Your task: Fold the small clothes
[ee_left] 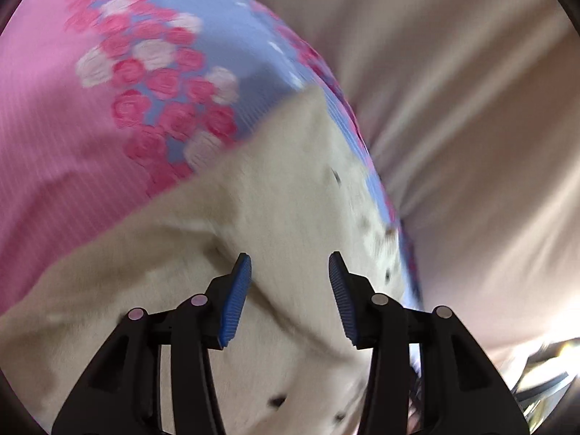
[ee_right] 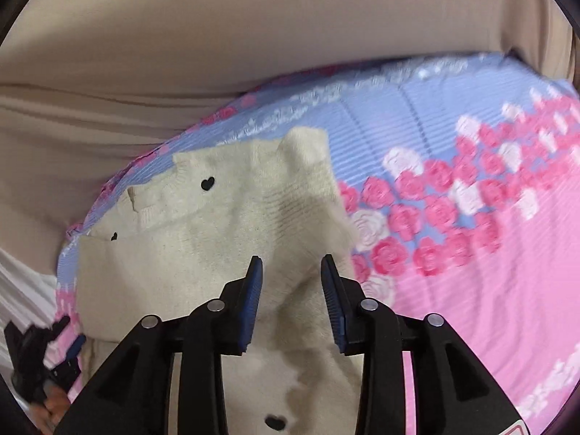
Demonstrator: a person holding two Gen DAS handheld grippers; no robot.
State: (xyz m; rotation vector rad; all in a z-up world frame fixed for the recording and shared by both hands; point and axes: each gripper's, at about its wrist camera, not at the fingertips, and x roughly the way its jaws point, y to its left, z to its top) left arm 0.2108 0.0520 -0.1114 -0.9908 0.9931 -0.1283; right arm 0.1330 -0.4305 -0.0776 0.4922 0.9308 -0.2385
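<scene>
A small cream knit sweater (ee_right: 217,239) with little black hearts lies partly folded on a pink and blue rose-patterned cover (ee_right: 471,253). My right gripper (ee_right: 291,264) is open just above the sweater, with cream knit between and below its fingers. My left gripper (ee_left: 290,264) is open over the same sweater (ee_left: 275,195), close to its surface, and grips nothing. The left view is blurred. The left gripper also shows at the lower left of the right wrist view (ee_right: 43,348).
The rose-patterned cover (ee_left: 72,145) spreads out to the left in the left view. Beige fabric (ee_right: 253,29) rises behind the cover. The cover's edge runs close to the sweater's far side. White pleated cloth (ee_right: 25,282) sits at the left edge.
</scene>
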